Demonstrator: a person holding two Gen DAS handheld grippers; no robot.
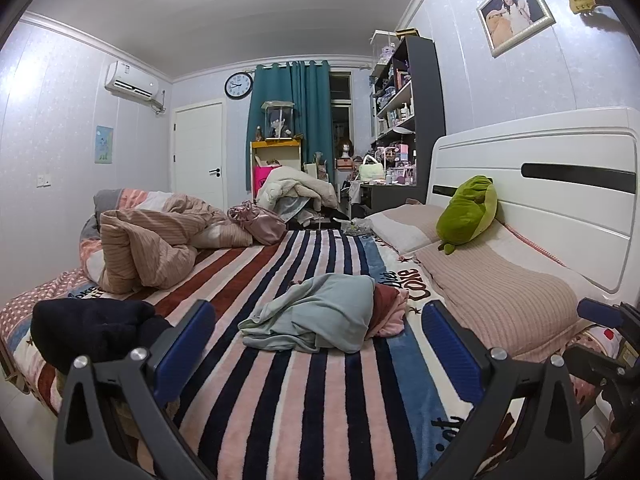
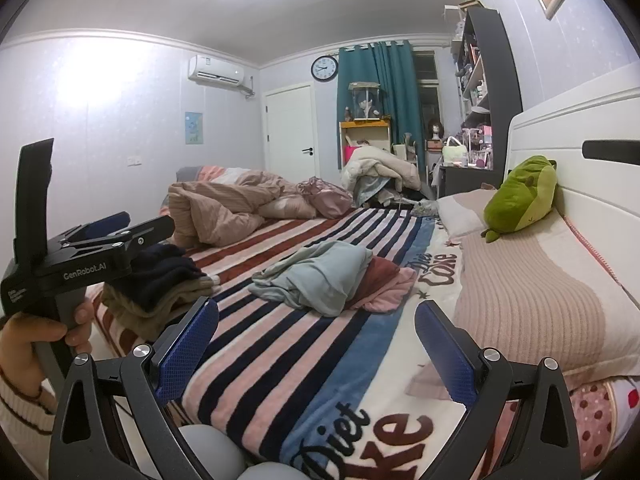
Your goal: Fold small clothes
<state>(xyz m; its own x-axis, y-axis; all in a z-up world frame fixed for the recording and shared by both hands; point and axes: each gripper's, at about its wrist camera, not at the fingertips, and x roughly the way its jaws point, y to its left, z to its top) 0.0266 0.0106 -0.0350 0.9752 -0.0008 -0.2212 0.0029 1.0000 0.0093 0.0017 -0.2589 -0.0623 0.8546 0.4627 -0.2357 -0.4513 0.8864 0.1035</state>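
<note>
A heap of small clothes lies on the striped blanket: a pale blue-green garment on top, with a dark red one and a pink one beside it. The heap also shows in the right wrist view. A folded stack with a dark navy piece sits at the bed's left edge; it shows over a tan piece in the right wrist view. My left gripper is open and empty, short of the heap. My right gripper is open and empty, further back.
A crumpled striped duvet and a pink bag lie at the far side. Pillows and a green plush toy lie by the white headboard on the right. The left gripper's body and hand are at the left.
</note>
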